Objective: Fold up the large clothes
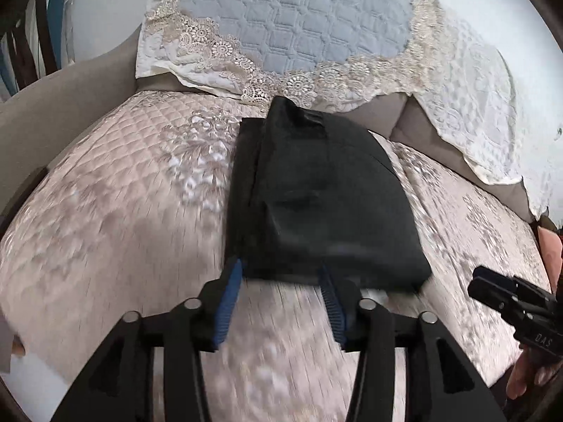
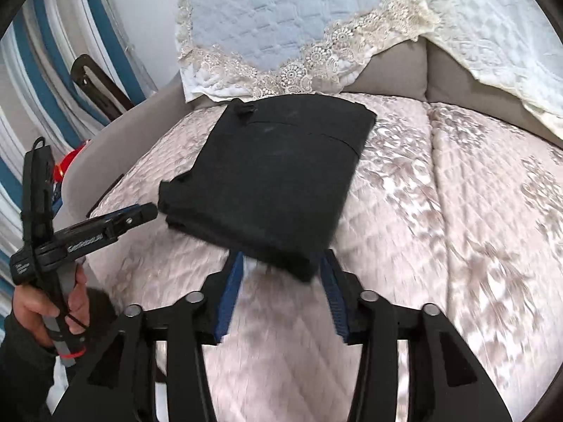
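A black garment (image 1: pixel 316 193), folded into a thick rectangle, lies flat on the quilted pink sofa seat (image 1: pixel 123 211). My left gripper (image 1: pixel 279 269) hovers at the garment's near edge with its blue-padded fingers (image 1: pixel 228 299) spread, and neither pad presses the cloth. The right wrist view shows the same black garment (image 2: pixel 267 176). My right gripper (image 2: pixel 283 258) is open at its near corner, which sits loosely between the pads. The left gripper (image 2: pixel 140 214) shows beside the garment's left corner, and the right gripper (image 1: pixel 482 281) shows at the right edge of the left wrist view.
A blue quilted cover with lace trim (image 1: pixel 299 28) drapes over the sofa back behind the garment. A white lace throw (image 2: pixel 492 35) hangs at the right. The grey sofa arm (image 2: pixel 105 147) rises at the left. A person's hand (image 2: pixel 35 306) holds the left gripper's handle.
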Tool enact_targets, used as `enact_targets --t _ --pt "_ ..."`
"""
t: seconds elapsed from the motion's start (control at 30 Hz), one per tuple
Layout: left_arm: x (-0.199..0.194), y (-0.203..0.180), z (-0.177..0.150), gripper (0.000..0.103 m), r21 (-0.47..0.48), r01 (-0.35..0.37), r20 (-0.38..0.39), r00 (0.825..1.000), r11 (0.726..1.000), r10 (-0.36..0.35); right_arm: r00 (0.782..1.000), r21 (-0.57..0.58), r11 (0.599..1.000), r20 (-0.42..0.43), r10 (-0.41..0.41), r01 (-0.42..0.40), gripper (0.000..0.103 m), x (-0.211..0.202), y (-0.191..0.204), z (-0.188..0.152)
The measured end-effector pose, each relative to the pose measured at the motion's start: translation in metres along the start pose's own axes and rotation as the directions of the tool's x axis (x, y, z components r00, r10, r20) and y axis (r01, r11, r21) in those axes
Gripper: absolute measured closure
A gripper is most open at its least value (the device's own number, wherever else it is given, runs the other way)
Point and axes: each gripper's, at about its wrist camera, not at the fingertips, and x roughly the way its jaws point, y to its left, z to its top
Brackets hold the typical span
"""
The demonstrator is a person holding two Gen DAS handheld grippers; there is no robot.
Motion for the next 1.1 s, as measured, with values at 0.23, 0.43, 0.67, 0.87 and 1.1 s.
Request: enact_targets --t 0.23,0.43,0.67,0.87,1.1 --pt "-0.036 -0.023 -0.035 0.04 0.054 -0.035 0.011 0.999 0.998 0.035 0.999 -0.011 0.999 0.03 -0.039 0.04 0.05 -0.033 0.015 -0.032" --pt "-0.045 -0.031 -0.042 0.036 0.07 -0.074 0.025 0.997 0.995 0.072 0.996 -0.044 0.997 0.059 -0.066 0.069 0.05 -0.044 0.029 -0.045" --pt "-0.039 -0.028 -0.05 0.036 0.068 -0.085 0.005 0.996 0.994 0.085 0.996 -0.041 0.995 0.022 -0.086 0.087 0.05 -0.033 0.029 -0.054" --pt "-0.038 -0.023 -0.056 0.036 0.049 -0.076 -0.004 0.997 0.996 0.076 0.996 -0.043 0.995 0.006 -0.094 0.094 0.05 -0.03 0.032 -0.058" --pt "-0.038 -0.024 -0.055 0.036 0.05 -0.077 -0.002 0.997 0.996 0.077 0.996 -0.038 0.995 0.0 -0.093 0.093 0.05 -0.029 0.033 -0.058"
